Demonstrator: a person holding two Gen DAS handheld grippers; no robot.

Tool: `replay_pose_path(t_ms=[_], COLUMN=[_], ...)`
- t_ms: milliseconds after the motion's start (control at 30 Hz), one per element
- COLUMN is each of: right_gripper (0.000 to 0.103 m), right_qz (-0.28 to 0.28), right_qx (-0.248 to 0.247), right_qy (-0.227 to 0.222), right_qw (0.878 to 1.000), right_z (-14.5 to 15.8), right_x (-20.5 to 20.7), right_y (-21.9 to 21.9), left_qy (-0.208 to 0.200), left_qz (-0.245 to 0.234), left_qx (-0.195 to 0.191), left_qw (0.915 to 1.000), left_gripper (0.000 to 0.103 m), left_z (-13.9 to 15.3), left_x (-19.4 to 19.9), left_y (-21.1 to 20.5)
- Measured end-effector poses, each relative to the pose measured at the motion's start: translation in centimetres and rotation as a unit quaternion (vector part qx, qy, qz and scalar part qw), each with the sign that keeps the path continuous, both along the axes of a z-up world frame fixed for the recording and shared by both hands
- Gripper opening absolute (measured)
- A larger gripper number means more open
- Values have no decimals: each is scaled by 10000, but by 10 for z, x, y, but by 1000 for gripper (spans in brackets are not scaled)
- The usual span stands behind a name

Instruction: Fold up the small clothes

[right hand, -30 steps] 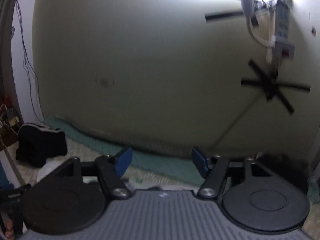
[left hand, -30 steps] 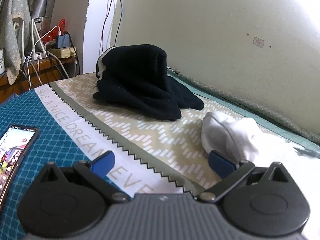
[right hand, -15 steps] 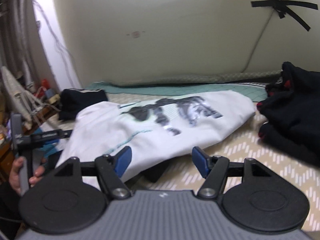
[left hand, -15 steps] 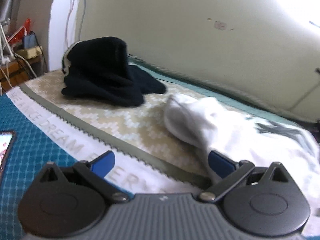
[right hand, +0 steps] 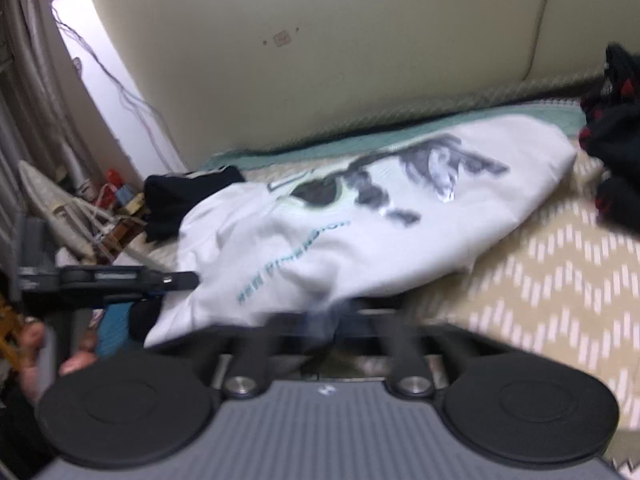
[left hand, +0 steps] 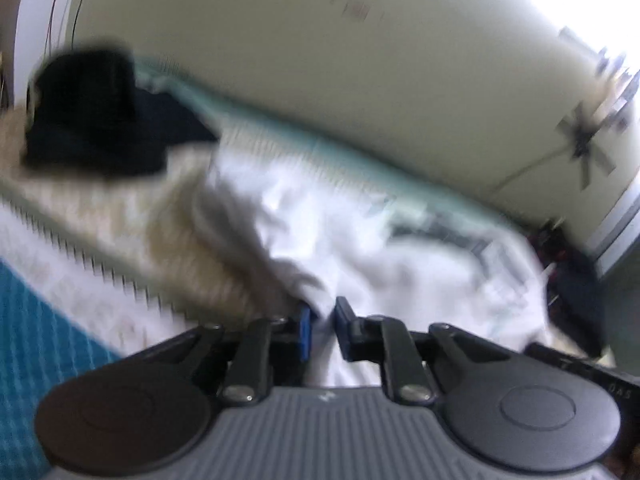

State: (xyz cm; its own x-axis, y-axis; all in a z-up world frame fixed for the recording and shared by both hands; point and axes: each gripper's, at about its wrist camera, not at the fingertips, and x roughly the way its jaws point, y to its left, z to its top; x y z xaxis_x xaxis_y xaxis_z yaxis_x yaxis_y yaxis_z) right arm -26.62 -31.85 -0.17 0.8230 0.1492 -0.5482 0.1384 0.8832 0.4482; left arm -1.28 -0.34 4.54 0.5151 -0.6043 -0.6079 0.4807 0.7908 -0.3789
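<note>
Your left gripper (left hand: 320, 322) has just closed on the near edge of the white t-shirt (right hand: 360, 224) lying on the bed (right hand: 560, 280). Right gripper (right hand: 320, 320) just snapped shut too, apparently pinching the hem, though blur hides it. I'd lift both evenly and keep the fabric taut.

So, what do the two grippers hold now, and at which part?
Both hold the white T-shirt: the left gripper and the right gripper each pinch its near edge.
</note>
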Motion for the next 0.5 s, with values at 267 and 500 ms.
replay_pose_path(t_ms=[267, 500], right_gripper=[1, 55], right_qz=[2748, 2729], right_qx=[1183, 928], right_qy=[-1451, -1934], right_qw=[9431, 9378], right_z=[79, 74], right_x=[-38, -69], right_y=[35, 12], left_qy=[-1163, -1207], left_qz=[-554, 906], left_qx=[-1271, -436], left_qw=[9835, 9876], left_gripper=[15, 69], left_z=[103, 65], left_x=[-51, -51], left_y=[118, 165])
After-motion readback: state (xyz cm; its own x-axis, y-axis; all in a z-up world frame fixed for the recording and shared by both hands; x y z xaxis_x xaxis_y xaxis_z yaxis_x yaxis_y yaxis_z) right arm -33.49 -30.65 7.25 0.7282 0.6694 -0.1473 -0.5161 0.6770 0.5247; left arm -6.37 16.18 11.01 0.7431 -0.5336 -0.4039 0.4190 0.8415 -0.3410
